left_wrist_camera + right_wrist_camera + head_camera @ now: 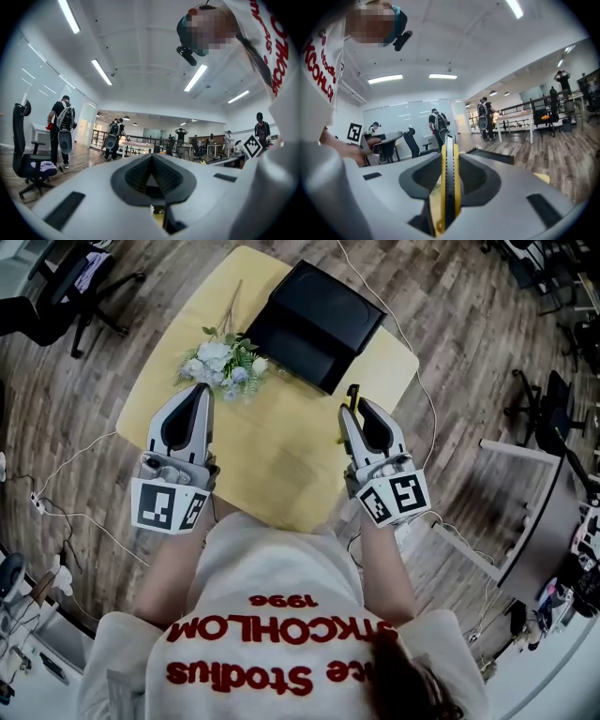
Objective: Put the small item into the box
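Yellow utility knife (446, 197) is clamped edgewise in your right gripper (357, 411), aimed toward the far black box (317, 324); your left gripper (199, 392) is closed, empty.

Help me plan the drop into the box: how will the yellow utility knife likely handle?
The utility knife looks stiff and slim, so it should keep its shape. Clamped by its flat sides in the right hand-held gripper, with its length sticking out, it may pivot if bumped. Being flat, it probably won't roll inside the box.
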Motion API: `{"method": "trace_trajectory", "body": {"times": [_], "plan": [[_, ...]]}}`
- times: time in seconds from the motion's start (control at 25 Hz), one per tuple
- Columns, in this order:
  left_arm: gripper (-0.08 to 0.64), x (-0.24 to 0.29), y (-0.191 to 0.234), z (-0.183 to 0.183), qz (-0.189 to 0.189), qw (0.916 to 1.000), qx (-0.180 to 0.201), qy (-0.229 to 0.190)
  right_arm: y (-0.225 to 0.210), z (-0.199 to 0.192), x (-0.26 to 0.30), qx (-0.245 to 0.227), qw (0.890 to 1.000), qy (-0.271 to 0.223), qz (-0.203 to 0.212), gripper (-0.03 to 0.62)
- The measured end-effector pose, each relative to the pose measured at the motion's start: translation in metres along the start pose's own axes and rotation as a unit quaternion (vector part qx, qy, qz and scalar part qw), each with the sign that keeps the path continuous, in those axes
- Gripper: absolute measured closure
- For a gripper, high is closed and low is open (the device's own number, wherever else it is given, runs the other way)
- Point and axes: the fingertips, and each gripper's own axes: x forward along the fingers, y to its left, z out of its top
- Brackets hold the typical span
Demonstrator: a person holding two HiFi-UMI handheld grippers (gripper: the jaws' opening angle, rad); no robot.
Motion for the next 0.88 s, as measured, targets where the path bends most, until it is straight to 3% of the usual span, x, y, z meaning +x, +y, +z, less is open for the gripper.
{"method": "trace_trajectory", "body": {"times": [0.44, 0.64, 0.88], "plan": [[0.554, -0.001, 0.002, 0.042, 0.012, 0.9987, 0.023, -0.044, 0.012, 0.108, -0.035, -0.063, 0.991, -0.115, -0.041, 0.479], [0.554, -0.003, -0.001, 0.055, 0.014, 0.9979, 0.028, -0.057, 0.021, 0.131, -0.046, -0.072, 0.987, -0.141, -0.040, 0.479], [0.554, 0.001, -0.001, 0.054, 0.014, 0.9981, 0.029, -0.053, 0.015, 0.130, -0.043, -0.047, 0.988, -0.140, -0.035, 0.479]]}}
